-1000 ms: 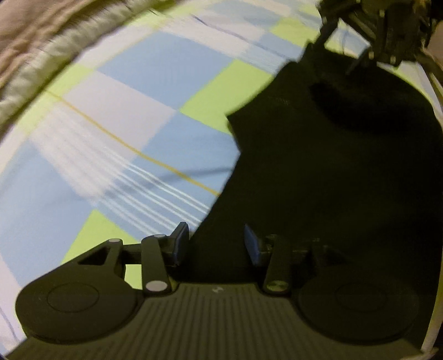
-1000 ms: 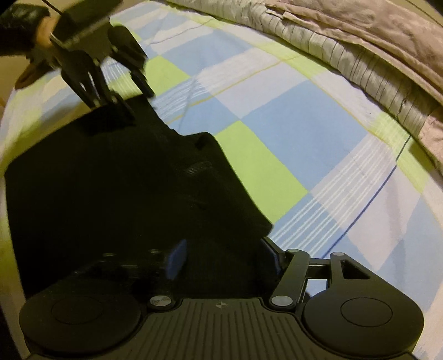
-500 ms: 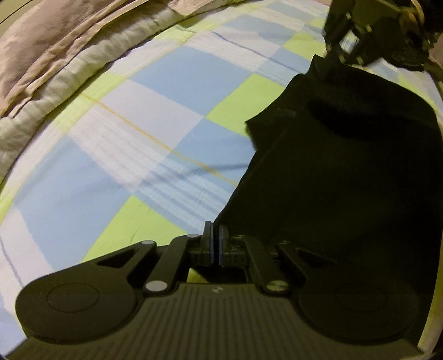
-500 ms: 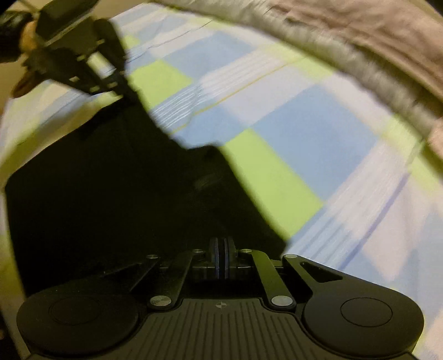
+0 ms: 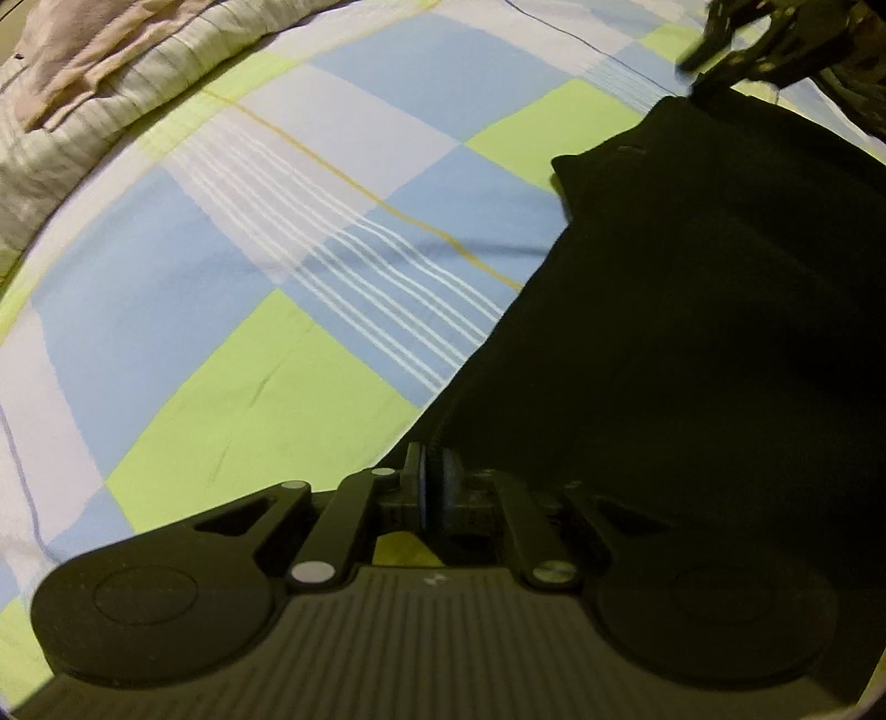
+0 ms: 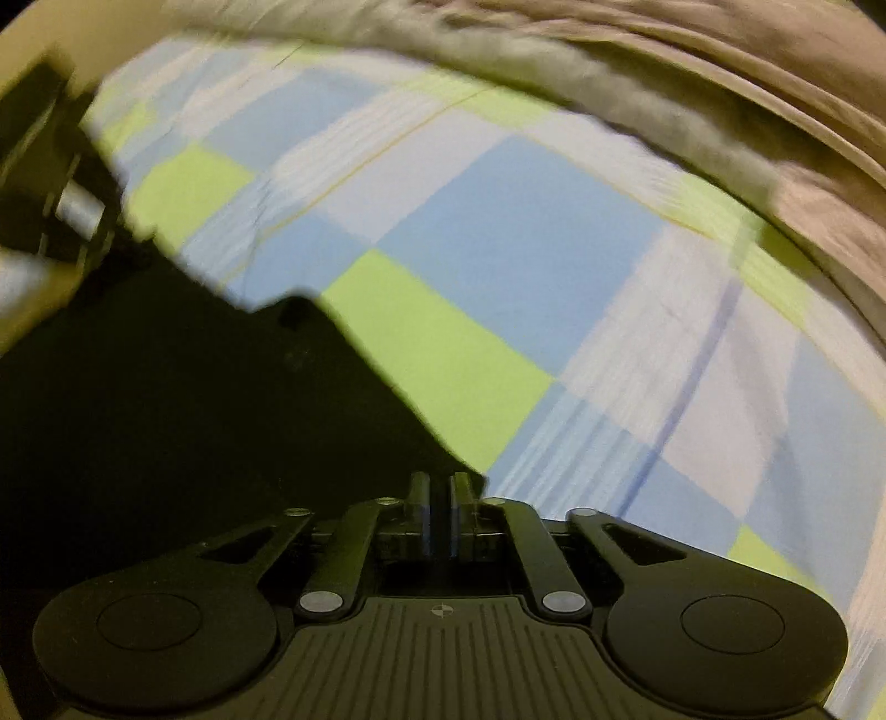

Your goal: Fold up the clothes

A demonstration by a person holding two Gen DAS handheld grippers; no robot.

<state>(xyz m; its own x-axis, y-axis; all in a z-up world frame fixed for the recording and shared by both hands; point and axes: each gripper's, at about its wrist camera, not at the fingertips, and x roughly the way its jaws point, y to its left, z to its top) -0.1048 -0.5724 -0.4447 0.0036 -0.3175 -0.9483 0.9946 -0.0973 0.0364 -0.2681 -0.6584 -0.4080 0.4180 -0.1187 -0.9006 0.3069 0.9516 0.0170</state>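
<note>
Left wrist view: one black garment [image 5: 692, 332] lay on the bed [image 5: 221, 310], filling the right half of the frame. It was a single dark piece w/ almost no visible detail (too dark to make out seams), its left edge running diagonally from the top right down to the left gripper [image 5: 434, 482]. A blunt corner of the cloth stuck out to the left partway up that edge. The jaws were closed tight on the garment's near edge, pads pressed together w/ cloth between. The right gripper [image 5: 742, 44] showed at the top right, blurred, at the garment's far corner. One checked sheet, in blue, green and white squares, covered the bed; to the left of the garment it was bare and flat. One rumpled striped quilt [image 5: 111, 94] lay along the top left edge.

Right wrist view: blurred. The same garment [image 6: 166, 415] filled the lower left, its right edge slanting down to the right gripper [image 6: 440, 504]. The jaws were drawn in on a dark strip of cloth, a thin gap between the pads. The left gripper [image 6: 55, 183] sat at the far left, a dark smear. Bare sheet spread to the right, approx. half the frame, w/ the quilt [image 6: 720, 94] along the top.
</note>
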